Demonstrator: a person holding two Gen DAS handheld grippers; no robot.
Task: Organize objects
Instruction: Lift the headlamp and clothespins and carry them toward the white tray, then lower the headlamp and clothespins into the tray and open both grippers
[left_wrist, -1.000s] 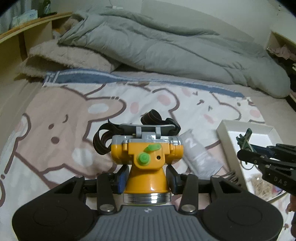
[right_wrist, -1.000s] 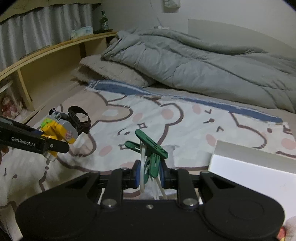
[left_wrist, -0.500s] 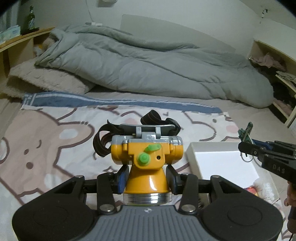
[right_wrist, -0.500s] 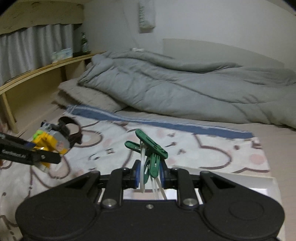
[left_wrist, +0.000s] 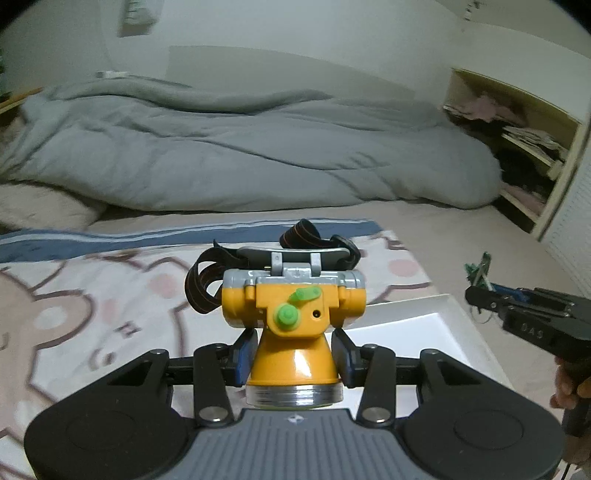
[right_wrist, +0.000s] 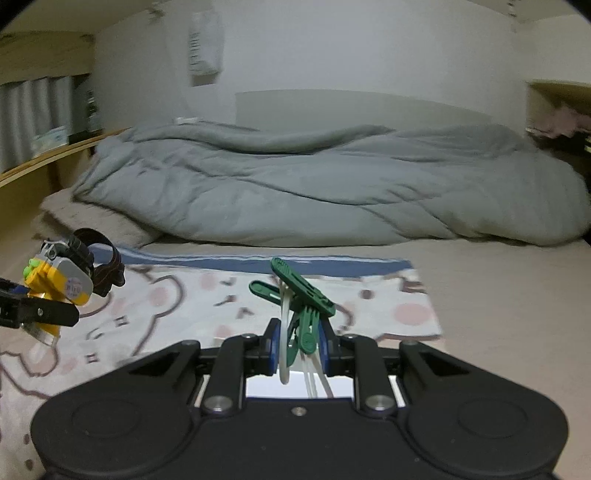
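My left gripper (left_wrist: 293, 350) is shut on a yellow headlamp (left_wrist: 293, 317) with green knobs, a grey top and a black strap, held up above the bed. The headlamp also shows at the left of the right wrist view (right_wrist: 59, 284). My right gripper (right_wrist: 297, 345) is shut on a bunch of green clothes pegs (right_wrist: 301, 295) with white plastic strips hanging from them. In the left wrist view the right gripper (left_wrist: 476, 291) is at the right, over the far edge of a white tray (left_wrist: 424, 325).
A cartoon bear blanket (left_wrist: 92, 302) covers the bed below. A crumpled grey duvet (right_wrist: 314, 192) lies across the back. Wooden shelves (left_wrist: 524, 140) stand at the right, a wooden ledge (right_wrist: 55, 155) at the left.
Both grippers have risen and tilted up, so the views show more wall and duvet. The left gripper has swung right toward the white tray. Both grips are unchanged.
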